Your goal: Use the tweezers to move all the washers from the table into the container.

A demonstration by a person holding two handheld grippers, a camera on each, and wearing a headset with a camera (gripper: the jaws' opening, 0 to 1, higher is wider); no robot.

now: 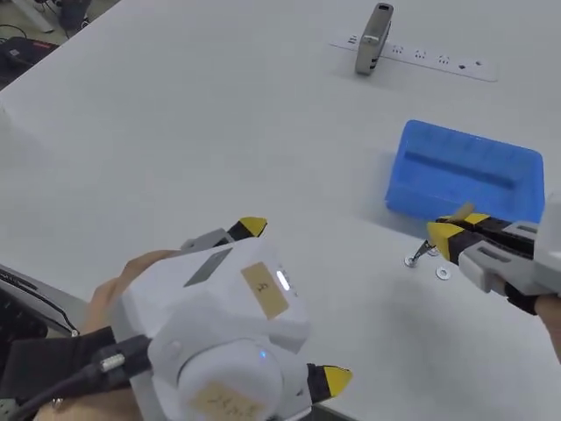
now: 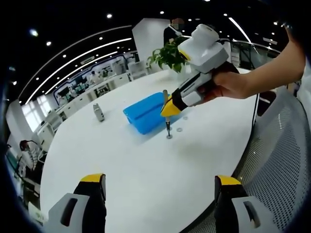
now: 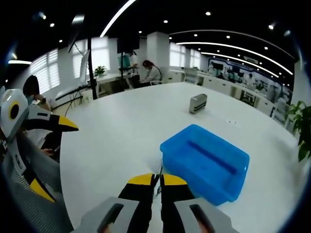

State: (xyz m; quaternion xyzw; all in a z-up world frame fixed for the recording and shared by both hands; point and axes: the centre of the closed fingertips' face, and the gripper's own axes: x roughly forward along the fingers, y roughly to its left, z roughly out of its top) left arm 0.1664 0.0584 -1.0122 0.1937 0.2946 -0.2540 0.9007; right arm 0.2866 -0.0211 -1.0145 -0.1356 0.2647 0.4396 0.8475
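Nearest you, your left gripper [image 1: 294, 303] hung over the near edge of the white table [image 1: 193, 132], its jaws spread wide with nothing between them. Two yellowish labels [image 1: 264, 288] sat on its white body, and the writing on them was too blurred to read.

Further out to your right, your right gripper [image 1: 445, 231] had its jaws pressed together on the tweezers [image 1: 422, 252]. These slanted down so that their tips met the tabletop. Two washers [image 1: 443, 274] lay there on the table, one right at the tweezer tips and the other just beside it, clear of the tips. Whether the tips actually gripped the first one could not be told.

Just behind them stood the blue container [image 1: 465, 171], a shallow rectangular tray, near the washers but apart from them. Well beyond it a white power strip [image 1: 438, 60] lay flat, with a grey device [image 1: 372, 39] standing upright at its left end.
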